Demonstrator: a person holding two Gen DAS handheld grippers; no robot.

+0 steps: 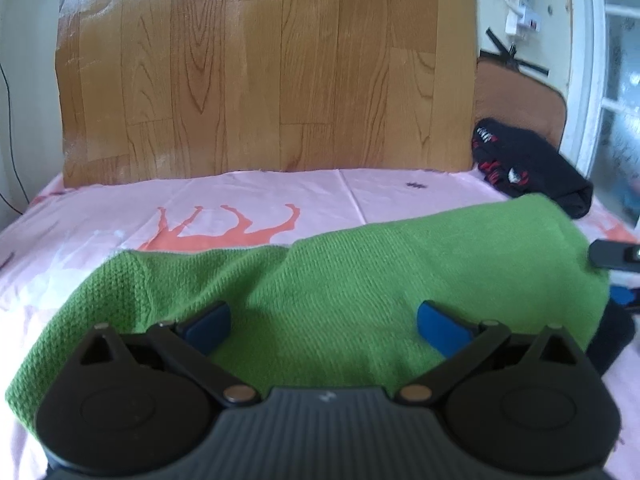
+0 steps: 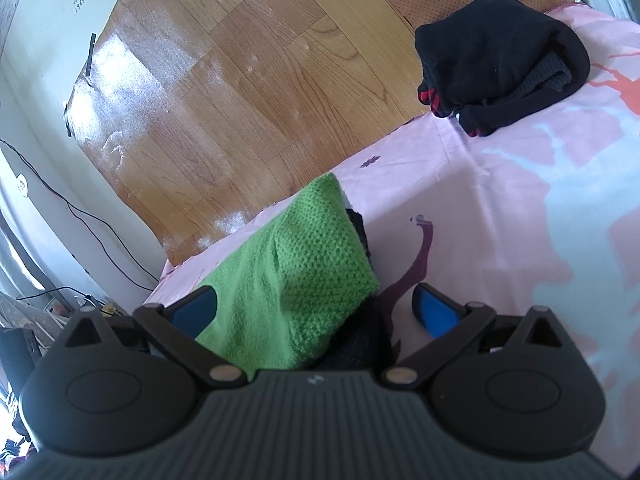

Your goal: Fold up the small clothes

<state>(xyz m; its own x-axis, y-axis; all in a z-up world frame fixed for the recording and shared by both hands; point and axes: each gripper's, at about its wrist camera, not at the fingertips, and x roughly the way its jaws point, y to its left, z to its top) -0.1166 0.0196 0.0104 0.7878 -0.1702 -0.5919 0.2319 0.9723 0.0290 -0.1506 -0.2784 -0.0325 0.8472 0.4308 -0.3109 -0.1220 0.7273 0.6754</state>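
1. Fingers apart on both sides: the left gripper point(image 1: 323, 324) hangs low over the green knit garment point(image 1: 340, 280) with its fingers spread wide and nothing pinched.
2. Same story on the right gripper point(image 2: 314, 308), blue pads well apart, one end of the green knit garment point(image 2: 296, 280) lying loose between them, not pressed.
3. That green piece lies as a long folded band on the pink bed sheet point(image 1: 120, 216), close to the bed's near edge.
4. Something dark point(image 2: 360, 344) peeks out beneath its end; what it is I cannot tell.
5. A black garment point(image 2: 492, 60) is bunched at the far corner of the bed, well apart from the green one.
6. Risk from here, as I judge it: the knit looks thick and springy, so the loose fold may slump open.
7. Another worry: a shallow pinch could catch the top layer only and drag the band crooked.
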